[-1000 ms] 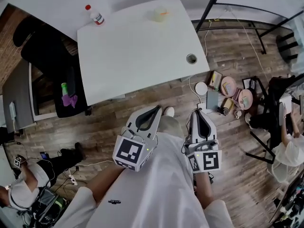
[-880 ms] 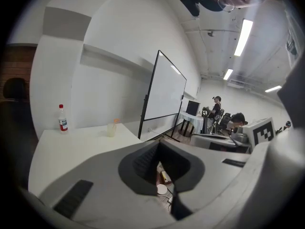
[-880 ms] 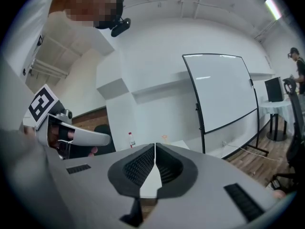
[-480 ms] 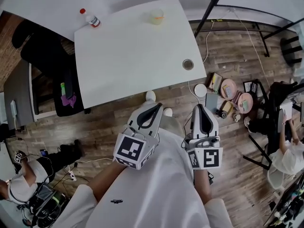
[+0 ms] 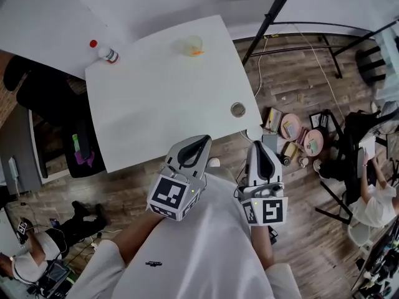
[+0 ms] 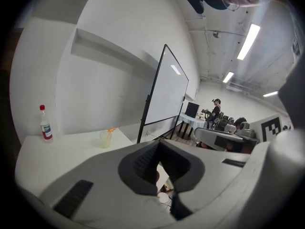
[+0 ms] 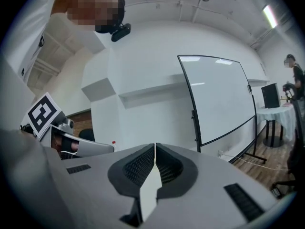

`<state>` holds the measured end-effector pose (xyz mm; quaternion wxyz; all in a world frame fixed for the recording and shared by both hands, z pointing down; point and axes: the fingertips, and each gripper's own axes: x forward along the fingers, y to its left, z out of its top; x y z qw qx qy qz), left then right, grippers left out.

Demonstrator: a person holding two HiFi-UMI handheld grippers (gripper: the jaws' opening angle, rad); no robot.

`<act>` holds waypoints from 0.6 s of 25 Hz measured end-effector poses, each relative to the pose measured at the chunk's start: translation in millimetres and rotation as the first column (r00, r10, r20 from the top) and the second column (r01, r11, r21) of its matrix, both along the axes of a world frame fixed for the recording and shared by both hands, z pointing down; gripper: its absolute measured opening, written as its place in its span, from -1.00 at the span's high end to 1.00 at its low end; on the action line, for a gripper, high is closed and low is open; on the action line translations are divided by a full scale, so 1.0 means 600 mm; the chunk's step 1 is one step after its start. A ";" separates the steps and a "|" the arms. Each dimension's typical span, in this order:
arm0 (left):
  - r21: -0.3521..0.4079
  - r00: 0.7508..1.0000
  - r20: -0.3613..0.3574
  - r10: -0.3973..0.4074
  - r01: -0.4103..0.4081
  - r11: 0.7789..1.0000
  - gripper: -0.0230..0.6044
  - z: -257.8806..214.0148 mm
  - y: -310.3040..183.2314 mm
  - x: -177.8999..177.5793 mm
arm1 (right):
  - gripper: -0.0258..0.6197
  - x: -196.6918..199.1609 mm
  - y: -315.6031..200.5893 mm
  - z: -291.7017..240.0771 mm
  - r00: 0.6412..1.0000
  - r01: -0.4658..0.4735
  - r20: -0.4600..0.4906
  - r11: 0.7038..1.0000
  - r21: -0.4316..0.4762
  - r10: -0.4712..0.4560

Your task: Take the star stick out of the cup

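Observation:
A pale translucent cup [image 5: 192, 45] stands near the far edge of the white table [image 5: 162, 104], and the orange star stick [image 5: 197, 52] leans out of it. The left gripper view shows the same cup [image 6: 105, 139] and stick [image 6: 111, 130] far ahead. My left gripper [image 5: 204, 139] is shut and empty at the table's near edge, its tips [image 6: 158, 143] meeting. My right gripper [image 5: 257, 144] hangs beside it over the floor, jaws [image 7: 155, 146] shut on nothing. Both are far from the cup.
A red-capped bottle [image 5: 107, 54] stands at the table's far left corner, and a round cable hole [image 5: 238, 109] is near its right edge. A whiteboard stand [image 5: 268, 20] is at the right rear. Floor clutter [image 5: 293, 132], a black chair [image 5: 53, 98] and seated people flank the table.
Both grippers have moved forward to the table's near edge. The table, cup and bottle sit lower and nearer in the head view. The jaws stay shut.

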<state>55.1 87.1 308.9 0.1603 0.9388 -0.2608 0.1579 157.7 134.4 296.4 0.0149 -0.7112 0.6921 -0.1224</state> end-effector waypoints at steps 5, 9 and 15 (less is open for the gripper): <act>-0.001 1.000 -0.027 -0.004 0.004 1.000 0.92 -0.001 -0.082 -0.009 | 0.93 -0.019 -0.097 -0.004 1.000 0.028 -0.011 1.000 0.000 -0.028; 0.000 0.999 -0.048 0.001 -0.001 1.000 0.92 0.003 -0.139 -0.019 | 0.93 -0.036 -0.167 0.005 0.999 0.051 -0.018 0.999 -0.008 -0.052; -0.028 0.999 -0.021 -0.036 0.035 0.999 0.92 0.024 -0.193 -0.042 | 0.93 -0.056 -0.237 0.018 0.995 0.093 -0.040 0.995 -0.022 -0.093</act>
